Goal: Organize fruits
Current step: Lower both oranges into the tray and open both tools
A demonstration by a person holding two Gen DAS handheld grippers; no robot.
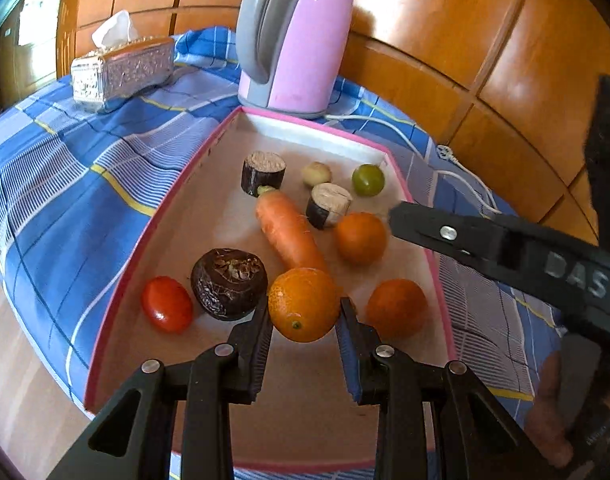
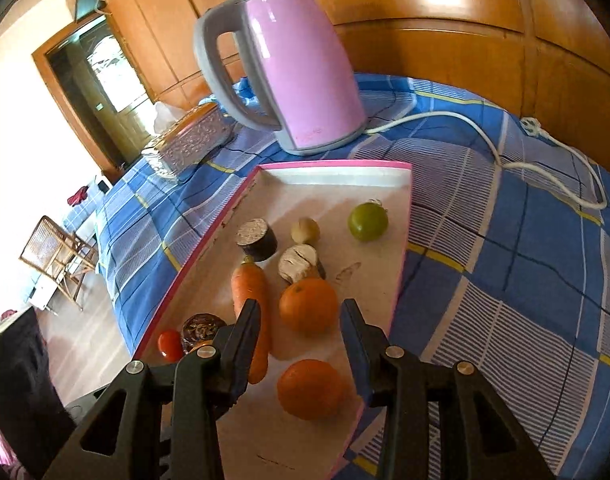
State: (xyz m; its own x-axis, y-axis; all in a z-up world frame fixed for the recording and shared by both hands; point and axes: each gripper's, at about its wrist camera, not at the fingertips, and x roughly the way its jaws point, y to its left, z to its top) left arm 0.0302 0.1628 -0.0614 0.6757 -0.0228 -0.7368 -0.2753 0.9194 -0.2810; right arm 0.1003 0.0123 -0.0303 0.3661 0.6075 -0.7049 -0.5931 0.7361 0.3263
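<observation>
A pink-rimmed tray (image 1: 145,240) on the blue checked cloth holds fruits and vegetables. My left gripper (image 1: 305,312) is shut on an orange kumquat (image 1: 303,304) just above the tray floor. Around it lie a red tomato (image 1: 167,304), a dark water chestnut (image 1: 229,284), a carrot (image 1: 289,228), two oranges (image 1: 361,238) (image 1: 397,308), a green fruit (image 1: 368,179) and two dark cut pieces (image 1: 263,172). My right gripper (image 2: 301,316) is open above the tray (image 2: 401,256), its fingers either side of an orange (image 2: 308,305), with another orange (image 2: 309,388) nearer the camera.
A pink electric kettle (image 1: 293,36) stands just behind the tray, its white cord (image 2: 485,136) trailing right across the cloth. A silver tissue box (image 1: 121,72) sits at the back left. Wooden panelling runs behind. The right gripper's arm (image 1: 505,248) crosses the tray's right rim.
</observation>
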